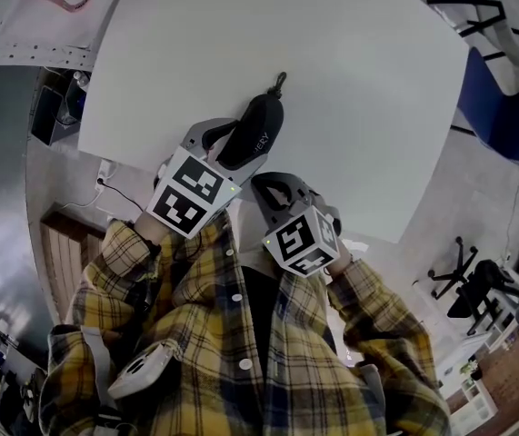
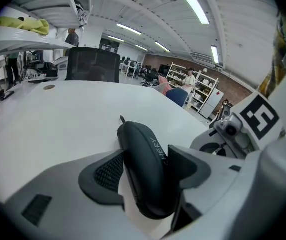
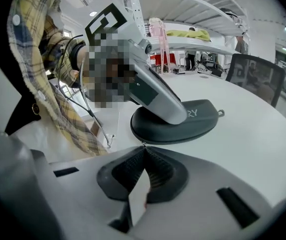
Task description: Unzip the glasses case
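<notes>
Glasses case (image 1: 257, 133), dark and still zipped shut, lies on the white table (image 1: 332, 80). Its near end is close to the table edge nearest us and its far end points away across the top. At that far end a small metal loop (image 1: 280, 82) sticks out, resting on the table surface.

We have the left gripper (image 1: 237, 142) clamped across the near half of the case. In the left gripper view its jaws stand wide, and the ribbed pads (image 2: 108, 171) press on both long sides of the case (image 2: 145, 169). Pale lettering runs along the side of the case that faces up.

Our right gripper (image 1: 265, 185) sits just beside the near end of the case, on the right of it. In the right gripper view its jaws are drawn together, and the tips (image 3: 143, 147) meet right at the lower seam of the case (image 3: 175, 126). A tiny bit of something shows at those tips, but we cannot tell whether it is the zipper pull.

Both marker cubes (image 1: 191, 193) lie on our side of the case, over our plaid sleeves (image 1: 132, 271).
</notes>
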`<state>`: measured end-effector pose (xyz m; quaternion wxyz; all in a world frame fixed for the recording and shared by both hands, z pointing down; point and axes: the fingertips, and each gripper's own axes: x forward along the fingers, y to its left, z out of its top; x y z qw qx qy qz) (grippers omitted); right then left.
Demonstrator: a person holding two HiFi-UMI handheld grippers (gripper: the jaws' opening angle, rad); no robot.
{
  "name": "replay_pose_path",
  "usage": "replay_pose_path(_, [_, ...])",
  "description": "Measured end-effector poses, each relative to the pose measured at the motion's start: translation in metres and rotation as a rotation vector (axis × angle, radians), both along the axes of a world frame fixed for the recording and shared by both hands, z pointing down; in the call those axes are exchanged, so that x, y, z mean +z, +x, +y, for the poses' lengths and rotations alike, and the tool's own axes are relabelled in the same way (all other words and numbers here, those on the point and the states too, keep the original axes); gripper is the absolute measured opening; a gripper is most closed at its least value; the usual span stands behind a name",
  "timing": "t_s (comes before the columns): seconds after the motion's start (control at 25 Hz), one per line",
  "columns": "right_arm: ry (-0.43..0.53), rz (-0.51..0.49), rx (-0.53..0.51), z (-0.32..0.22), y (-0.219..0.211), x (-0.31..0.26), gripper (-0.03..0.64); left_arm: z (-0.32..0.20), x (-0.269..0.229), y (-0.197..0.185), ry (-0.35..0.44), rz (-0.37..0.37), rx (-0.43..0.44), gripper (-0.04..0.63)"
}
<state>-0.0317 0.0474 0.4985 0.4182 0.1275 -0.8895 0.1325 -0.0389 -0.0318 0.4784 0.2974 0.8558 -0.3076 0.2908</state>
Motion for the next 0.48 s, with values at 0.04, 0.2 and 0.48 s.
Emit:
replay_pose_path(0.04, [0.009, 0.007, 0.007, -0.003, 0.002, 0.0, -0.002, 0.0, 0.0, 0.0, -0.005, 0.003, 0.002, 0.285])
replay_pose_path(0.2, [0.041, 0.025, 0.049, -0.023, 0.016, 0.0, -0.002, 0.0, -0.001, 0.001, -0.014, 0.008, 0.006, 0.285])
replay_pose_path(0.48, [0.087, 0.064, 0.007, -0.052, 0.028, 0.003, -0.002, 0.0, -0.001, 0.002, -0.024, 0.01, 0.007, 0.285])
